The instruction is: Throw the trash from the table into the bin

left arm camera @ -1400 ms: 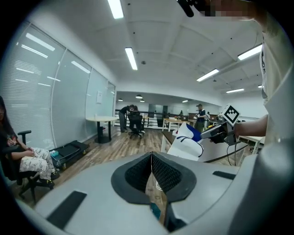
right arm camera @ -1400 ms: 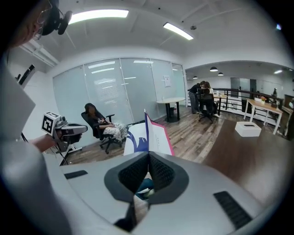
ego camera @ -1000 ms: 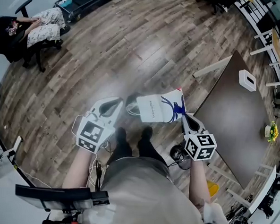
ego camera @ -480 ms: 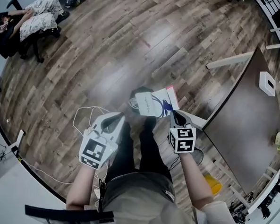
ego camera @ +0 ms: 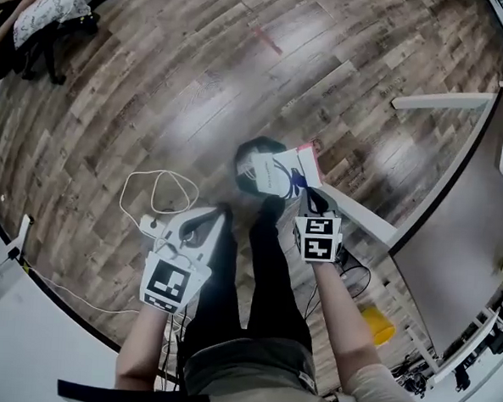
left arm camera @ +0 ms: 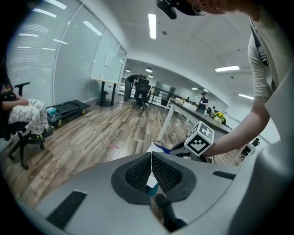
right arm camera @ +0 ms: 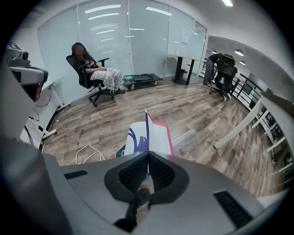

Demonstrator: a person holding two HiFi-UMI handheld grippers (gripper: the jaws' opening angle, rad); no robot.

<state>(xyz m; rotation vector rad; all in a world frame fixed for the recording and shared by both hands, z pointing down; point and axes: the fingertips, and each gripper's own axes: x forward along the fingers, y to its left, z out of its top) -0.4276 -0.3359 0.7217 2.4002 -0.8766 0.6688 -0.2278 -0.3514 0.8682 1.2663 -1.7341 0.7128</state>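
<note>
The right tool (ego camera: 308, 198) has its jaws pressed together on the top edge of the white paper bag (ego camera: 280, 170). The bag hangs in the middle of the head view, just over a dark bin (ego camera: 258, 144) that stands on the wooden floor (ego camera: 157, 80). The left tool (ego camera: 210, 219) is also fully closed and holds nothing; it is to the lower left of the bag, apart from it. The dark worktop (ego camera: 466, 243) is at the right edge, well apart from the bin.

To do this step well, I think the bag should be centred over the mouth of the bin and brought low before the jaws open. A light, flat bag can easily catch on the rim and fall beside it. The bag hides most of the bin, so the aim needs care.

The bag has a blue drawing, a pink side and a line of small print that is too small to read. The marker cube (ego camera: 317, 239) shows only black and white squares.
</note>
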